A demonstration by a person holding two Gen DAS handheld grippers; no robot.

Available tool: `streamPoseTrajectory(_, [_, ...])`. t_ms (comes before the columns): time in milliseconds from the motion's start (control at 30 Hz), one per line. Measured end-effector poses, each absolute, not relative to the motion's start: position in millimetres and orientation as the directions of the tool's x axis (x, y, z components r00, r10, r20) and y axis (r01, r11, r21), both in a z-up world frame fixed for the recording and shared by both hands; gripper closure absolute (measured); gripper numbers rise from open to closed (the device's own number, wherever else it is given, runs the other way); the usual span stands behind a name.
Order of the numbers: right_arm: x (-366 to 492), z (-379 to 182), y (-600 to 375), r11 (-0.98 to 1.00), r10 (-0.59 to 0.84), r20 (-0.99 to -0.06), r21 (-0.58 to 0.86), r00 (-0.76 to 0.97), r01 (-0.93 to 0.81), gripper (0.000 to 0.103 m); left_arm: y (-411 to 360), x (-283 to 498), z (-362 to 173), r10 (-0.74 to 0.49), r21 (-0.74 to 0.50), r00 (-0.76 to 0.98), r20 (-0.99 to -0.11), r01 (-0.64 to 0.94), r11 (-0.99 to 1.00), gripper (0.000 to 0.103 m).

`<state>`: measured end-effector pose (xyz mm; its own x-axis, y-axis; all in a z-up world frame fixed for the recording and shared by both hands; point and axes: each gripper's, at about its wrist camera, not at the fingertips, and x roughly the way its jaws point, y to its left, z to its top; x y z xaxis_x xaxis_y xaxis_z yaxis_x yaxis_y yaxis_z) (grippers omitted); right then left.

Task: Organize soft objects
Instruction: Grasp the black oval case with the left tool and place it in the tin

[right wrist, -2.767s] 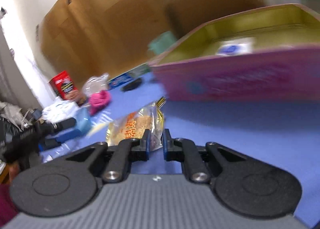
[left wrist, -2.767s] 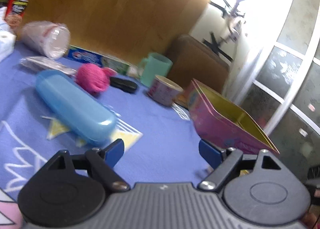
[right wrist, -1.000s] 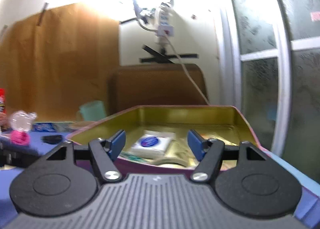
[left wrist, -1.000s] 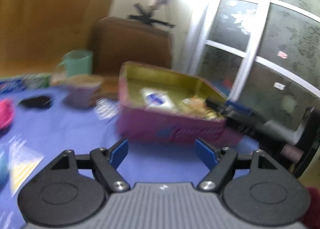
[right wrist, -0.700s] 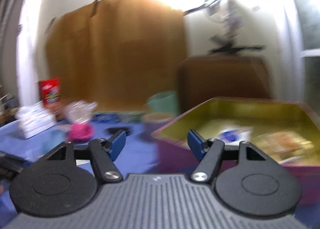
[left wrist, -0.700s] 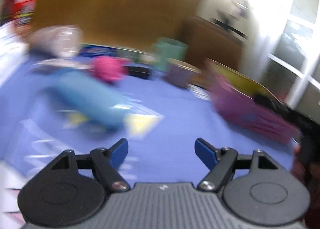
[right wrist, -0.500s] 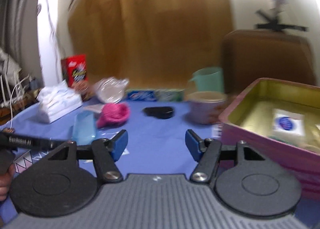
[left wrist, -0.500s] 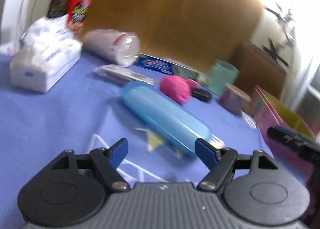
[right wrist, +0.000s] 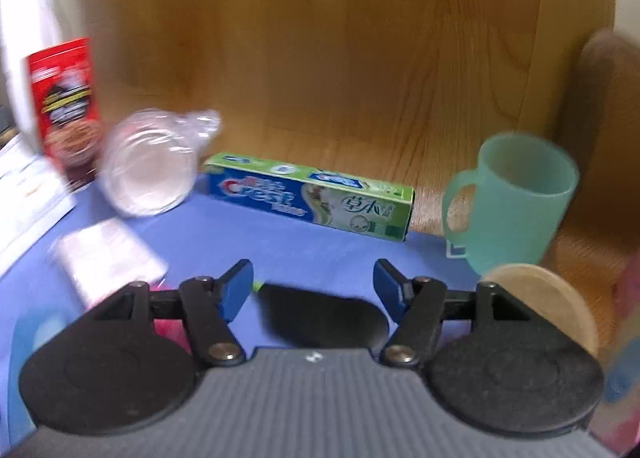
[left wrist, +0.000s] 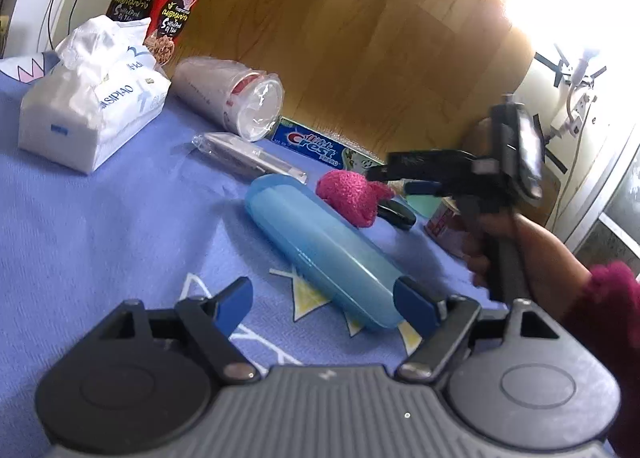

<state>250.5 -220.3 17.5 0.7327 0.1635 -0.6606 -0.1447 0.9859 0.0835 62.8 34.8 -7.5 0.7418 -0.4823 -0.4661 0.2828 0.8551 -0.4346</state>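
Observation:
A pink knitted soft thing (left wrist: 352,193) lies on the blue cloth beyond a light blue plastic case (left wrist: 320,246). My left gripper (left wrist: 324,302) is open and empty, low over the cloth just before the case's near end. My right gripper (right wrist: 314,284) is open and empty; in the left wrist view it hangs just above and behind the pink thing (left wrist: 396,171). In the right wrist view only a pink sliver (right wrist: 170,328) shows under the left finger, and a black soft object (right wrist: 324,318) lies between the fingers.
A white tissue pack (left wrist: 88,105), a red snack tin (left wrist: 160,21), a bagged stack of cups (left wrist: 236,97), a Crest toothpaste box (right wrist: 308,193), a clear flat packet (left wrist: 248,155), a green mug (right wrist: 516,201) and a lidded cup (right wrist: 548,298) stand along the wooden wall.
The right gripper let the snack bag go into the pink tin, then swung left to hover over the pink thing. The left gripper turned left and came low toward the blue case.

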Motion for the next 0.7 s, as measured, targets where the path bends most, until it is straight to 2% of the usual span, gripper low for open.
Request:
streamPoseTrajectory(67, [269.7, 8.0, -221.5, 0.981, 0.192, -0.719, 0.144, 0.668, -0.127, 0.033, 33.9, 60.5, -7.0, -0.479, -0.426, 0.748, -0.459, 0.288, 0.858, 0.023])
streamPoseTrajectory(133, [276.0, -1.5, -217.0, 0.985, 0.173, -0.763, 0.124, 0.623, -0.121, 0.032, 32.8, 59.6, -6.4, -0.48, -0.416, 0.751, -0.453, 0.298, 0.859, 0.022])
streamPoseTrajectory(200, [267.8, -4.5, -211.2, 0.982, 0.172, -0.756, 0.083, 0.631, -0.168, 0.035, 33.3, 59.2, -6.2, -0.483, -0.419, 0.752, -0.448, 0.3, 0.857, 0.02])
streamPoseTrajectory(333, [244.3, 1.1, -218.0, 0.975, 0.203, -0.748, 0.098, 0.632, -0.198, 0.053, 37.6, 61.5, -7.5, -0.491, -0.442, 0.749, -0.445, 0.293, 0.848, 0.02])
streamPoseTrajectory(700, [114.7, 12.5, -237.8, 0.959, 0.256, -0.704, 0.098, 0.662, -0.267, 0.054, 38.1, 56.5, -4.3, -0.479, -0.427, 0.767, -0.427, 0.296, 0.854, 0.016])
